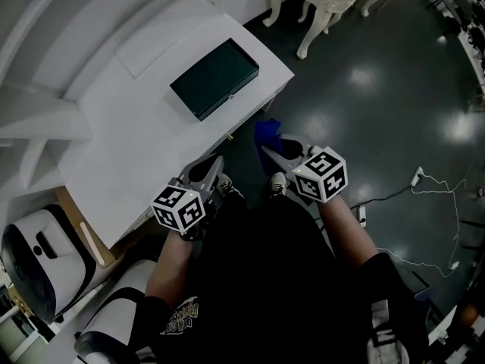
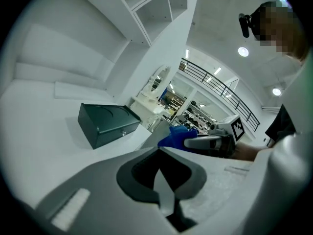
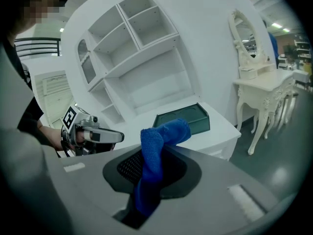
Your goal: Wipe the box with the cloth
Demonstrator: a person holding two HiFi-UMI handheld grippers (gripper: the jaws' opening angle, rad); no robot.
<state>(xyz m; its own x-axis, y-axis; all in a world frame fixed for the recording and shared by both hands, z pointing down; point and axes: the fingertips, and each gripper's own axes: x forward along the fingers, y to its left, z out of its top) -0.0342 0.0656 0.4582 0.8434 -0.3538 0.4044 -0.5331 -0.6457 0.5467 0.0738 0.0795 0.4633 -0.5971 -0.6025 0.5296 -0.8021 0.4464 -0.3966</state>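
Blue cloth (image 3: pixel 157 143) is clamped in my right gripper (image 1: pixel 267 151). Its jaws are closed on the lower part of the cloth, and the free end stands up and flops over forward. My left gripper (image 1: pixel 217 163) has its jaws pressed together with nothing between them.

The dark green box (image 1: pixel 214 78) lies flat and closed on the white desk (image 1: pixel 129 139), toward the far corner, well apart from both grippers. In the head view its long axis runs diagonally, from lower left to upper right. The long side with the small lock faces the desk edge nearest me.

Both grippers are held close to my body, at or off the near edge of the desk, and the cloth touches nothing but the jaws. I judge the task to be at the approach stage, with wiping not yet begun.

The next move calls for carrying the cloth forward and left over the desk. The loose end then goes down on the lid and is drawn along the long axis. The left gripper may need to steady the box, which could slide.
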